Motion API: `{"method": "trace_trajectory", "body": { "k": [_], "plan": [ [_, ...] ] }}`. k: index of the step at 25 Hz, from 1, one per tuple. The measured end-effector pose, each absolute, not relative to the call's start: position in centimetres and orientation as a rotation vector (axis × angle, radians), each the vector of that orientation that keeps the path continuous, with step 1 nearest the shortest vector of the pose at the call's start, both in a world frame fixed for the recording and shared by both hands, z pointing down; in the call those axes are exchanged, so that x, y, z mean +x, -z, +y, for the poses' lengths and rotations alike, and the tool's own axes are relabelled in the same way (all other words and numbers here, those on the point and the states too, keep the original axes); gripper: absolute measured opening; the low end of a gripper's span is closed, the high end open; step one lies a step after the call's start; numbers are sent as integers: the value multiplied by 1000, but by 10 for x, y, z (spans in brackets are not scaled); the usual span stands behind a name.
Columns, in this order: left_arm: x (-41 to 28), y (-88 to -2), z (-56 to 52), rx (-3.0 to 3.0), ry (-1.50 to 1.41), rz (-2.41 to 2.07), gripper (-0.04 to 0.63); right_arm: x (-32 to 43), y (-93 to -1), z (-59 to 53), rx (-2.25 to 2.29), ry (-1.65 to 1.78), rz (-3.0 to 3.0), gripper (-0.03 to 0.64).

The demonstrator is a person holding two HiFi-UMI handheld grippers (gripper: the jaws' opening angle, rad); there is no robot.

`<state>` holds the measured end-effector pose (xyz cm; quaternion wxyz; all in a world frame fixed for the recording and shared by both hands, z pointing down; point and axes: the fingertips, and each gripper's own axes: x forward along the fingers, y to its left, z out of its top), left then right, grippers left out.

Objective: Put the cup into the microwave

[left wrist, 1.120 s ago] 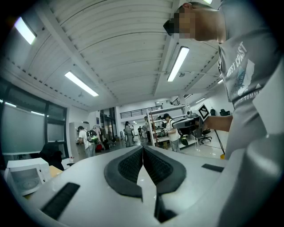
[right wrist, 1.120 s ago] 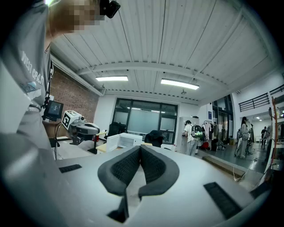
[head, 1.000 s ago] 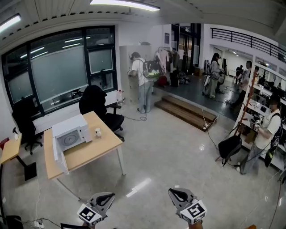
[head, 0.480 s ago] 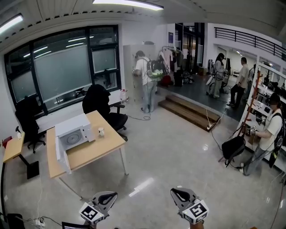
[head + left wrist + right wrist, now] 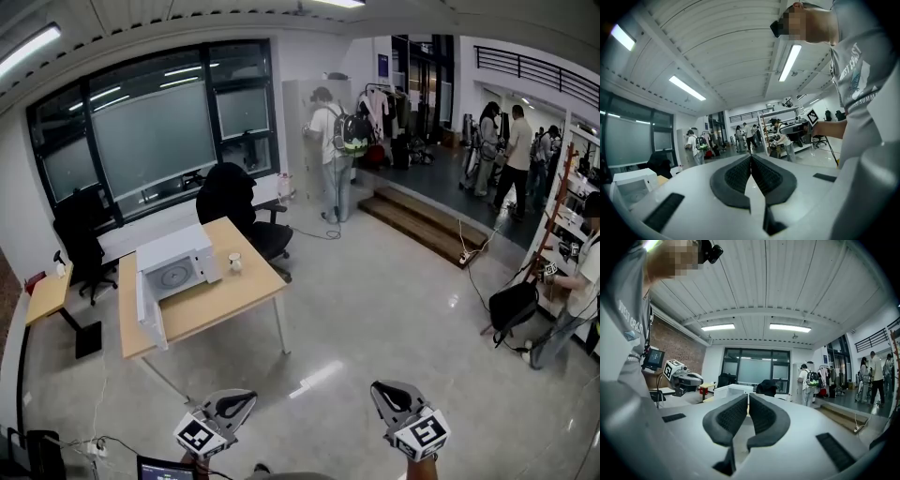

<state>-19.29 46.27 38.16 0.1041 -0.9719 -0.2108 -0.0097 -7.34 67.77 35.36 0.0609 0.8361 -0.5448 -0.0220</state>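
Note:
A small white cup (image 5: 234, 262) stands on the wooden table (image 5: 225, 305), just right of the white microwave (image 5: 175, 270). The microwave's door (image 5: 148, 317) hangs open toward the table's front. Both grippers are low in the head view, far from the table, over the floor. My left gripper (image 5: 249, 398) is shut, its pads meeting with nothing between them (image 5: 751, 157). My right gripper (image 5: 381, 386) is also shut and empty (image 5: 748, 396). The right gripper view shows the microwave (image 5: 732, 390) straight ahead beyond the jaws; the left gripper view shows it at the far left (image 5: 632, 179).
A black office chair (image 5: 234, 202) stands behind the table and another (image 5: 84, 239) by the window. A small side desk (image 5: 47, 292) is at the left. Several people stand at the back and right; a black bag (image 5: 514, 305) lies on the floor. Glossy floor lies between me and the table.
The table with microwave and cup has shifted right and lower in the head view and looks slightly nearer. Both grippers stay shut at the bottom of the view.

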Motion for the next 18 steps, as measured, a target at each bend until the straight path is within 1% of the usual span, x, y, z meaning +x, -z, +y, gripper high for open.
{"method": "trace_trajectory", "body": {
  "k": [10, 13, 18],
  "plan": [
    [-175, -393, 414, -2902, 54, -528, 21, -43, -354, 616, 2448, 77, -1737, 20],
    [-155, -395, 393, -2917, 83, -525, 20, -26, -352, 587, 2430, 86, -1753, 20],
    [-117, -384, 331, -2913, 41, -520, 20, 10, -348, 515, 2401, 87, -1781, 20]
  ]
}}
